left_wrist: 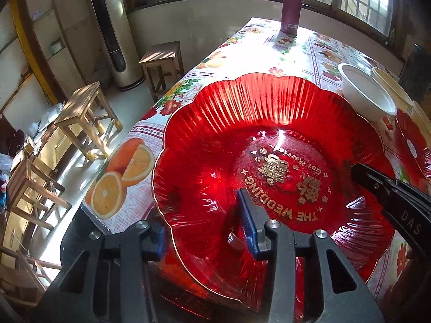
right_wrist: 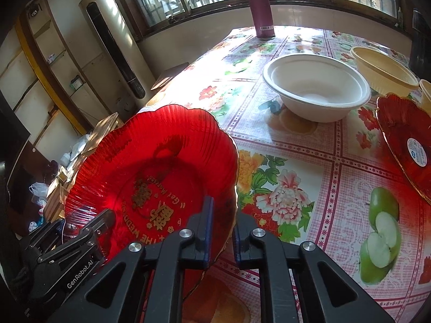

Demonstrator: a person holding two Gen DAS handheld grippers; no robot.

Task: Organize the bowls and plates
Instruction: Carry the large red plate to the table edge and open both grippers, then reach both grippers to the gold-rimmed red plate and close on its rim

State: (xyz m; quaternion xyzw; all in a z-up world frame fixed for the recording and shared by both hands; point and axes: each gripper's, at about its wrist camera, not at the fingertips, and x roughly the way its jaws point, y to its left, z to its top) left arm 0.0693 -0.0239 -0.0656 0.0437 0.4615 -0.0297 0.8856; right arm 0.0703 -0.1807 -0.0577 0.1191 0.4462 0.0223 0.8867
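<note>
The worktop (right_wrist: 309, 161) fills the right half of the right wrist view, under an oilcloth printed with flowers, oranges and green apples. A red scalloped plate (left_wrist: 269, 148) takes up most of the left wrist view, tilted with its near side off the worktop's edge; gold lettering in its middle reads "THE WEDDING" and "Get Married". The left tool (left_wrist: 204, 231) straddles its near rim at the bottom of the frame, one blue pad inside the plate and one outside, grasping the rim. The right tool (right_wrist: 221, 231) is clenched on the opposite rim, lower centre of its own view. A white bowl (right_wrist: 317, 86) stands upper right, with a cream bowl (right_wrist: 382, 72) just behind it. A second red plate (right_wrist: 404, 145) lies at the right edge, with a round white sticker too small to read. A purple bottle (right_wrist: 260, 8) stands at the top, far end. The tool arms read "GenRobot.AI" and "DAS".
</note>
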